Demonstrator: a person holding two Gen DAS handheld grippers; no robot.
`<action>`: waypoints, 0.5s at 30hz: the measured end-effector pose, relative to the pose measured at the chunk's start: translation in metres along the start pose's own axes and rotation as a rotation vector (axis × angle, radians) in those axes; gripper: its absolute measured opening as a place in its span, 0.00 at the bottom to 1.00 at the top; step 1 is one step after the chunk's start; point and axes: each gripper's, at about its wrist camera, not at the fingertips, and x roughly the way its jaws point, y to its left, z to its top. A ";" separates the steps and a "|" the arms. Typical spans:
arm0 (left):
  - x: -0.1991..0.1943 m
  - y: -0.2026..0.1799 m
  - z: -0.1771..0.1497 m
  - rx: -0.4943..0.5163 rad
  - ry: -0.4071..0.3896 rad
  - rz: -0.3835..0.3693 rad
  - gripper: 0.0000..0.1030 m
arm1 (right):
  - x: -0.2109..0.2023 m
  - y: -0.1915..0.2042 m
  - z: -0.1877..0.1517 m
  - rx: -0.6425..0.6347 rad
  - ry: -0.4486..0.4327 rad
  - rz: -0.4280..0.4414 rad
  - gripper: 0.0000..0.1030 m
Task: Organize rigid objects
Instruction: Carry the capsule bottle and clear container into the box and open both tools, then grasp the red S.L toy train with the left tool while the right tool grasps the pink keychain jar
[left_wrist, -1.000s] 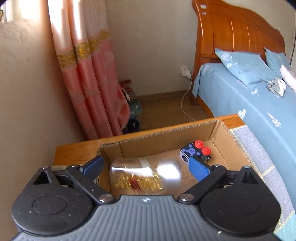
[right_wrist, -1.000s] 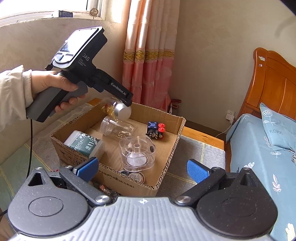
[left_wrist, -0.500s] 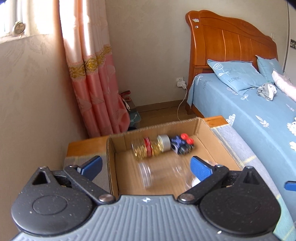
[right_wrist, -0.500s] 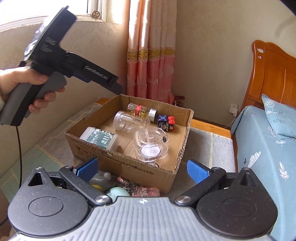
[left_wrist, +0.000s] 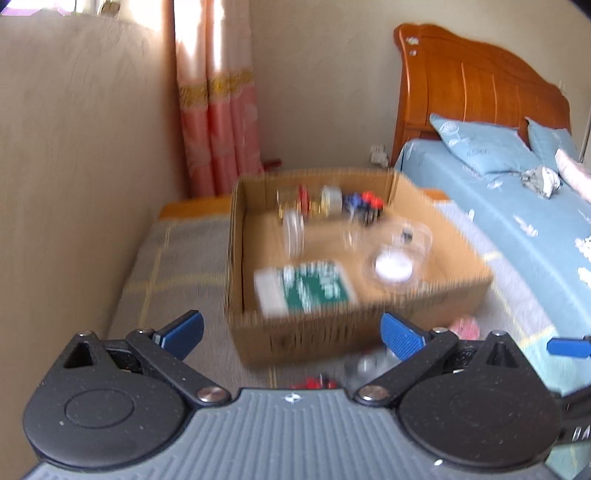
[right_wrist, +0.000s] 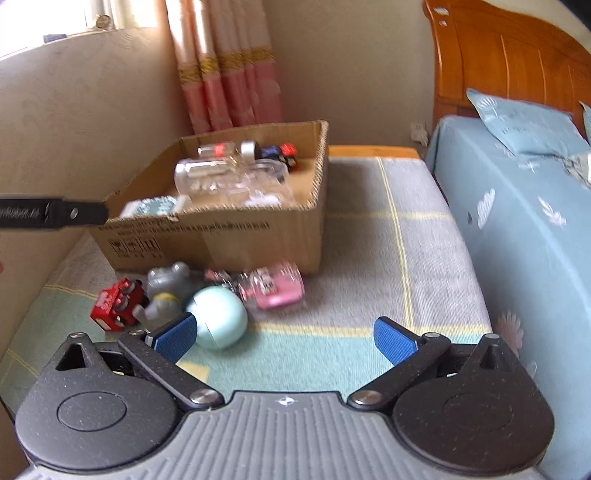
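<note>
In the left wrist view, the left gripper (left_wrist: 291, 332) was empty, its blue fingers (left_wrist: 181, 332) spread wide, positioned short of the near wall of the cardboard box (left_wrist: 332, 332) and clear of it. The box stood on a checked blanket (left_wrist: 166, 258) and held a green-labelled pack (left_wrist: 306, 288) near the front, a clear jar on its side (left_wrist: 295, 232), a round clear container (left_wrist: 399, 254) and, against the far wall, a small vial with a red band (left_wrist: 306, 197) and a dark toy with red knobs (left_wrist: 364, 205); motion blur prevented finer reading. In the right wrist view, the right gripper (right_wrist: 284, 336) was likewise spread and carried nothing, poised above loose items lying on the blanket just outside the box front: a pale green ball (right_wrist: 218, 317), nearest its left finger, a pink patterned bottle (right_wrist: 273, 288), a grey figure-shaped bottle (right_wrist: 166, 280) and a red toy vehicle (right_wrist: 118, 302). Judged from this layout, the step in hand was the pick of one loose item. The ball would probably roll, so the fingers should straddle its widest part and close squarely from above. The bottle is likely smooth; grip it across the body, not the ends. Lift clear of the box wall before release.
</note>
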 end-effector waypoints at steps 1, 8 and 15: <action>0.002 0.000 -0.008 -0.013 0.013 0.007 0.99 | 0.001 -0.001 -0.003 0.006 0.008 -0.008 1.00; 0.022 0.003 -0.039 -0.087 0.069 -0.012 0.99 | 0.002 -0.007 -0.014 0.015 0.033 -0.014 1.00; 0.038 -0.003 -0.053 -0.059 0.101 0.037 0.99 | 0.013 -0.010 -0.015 0.010 0.062 -0.026 1.00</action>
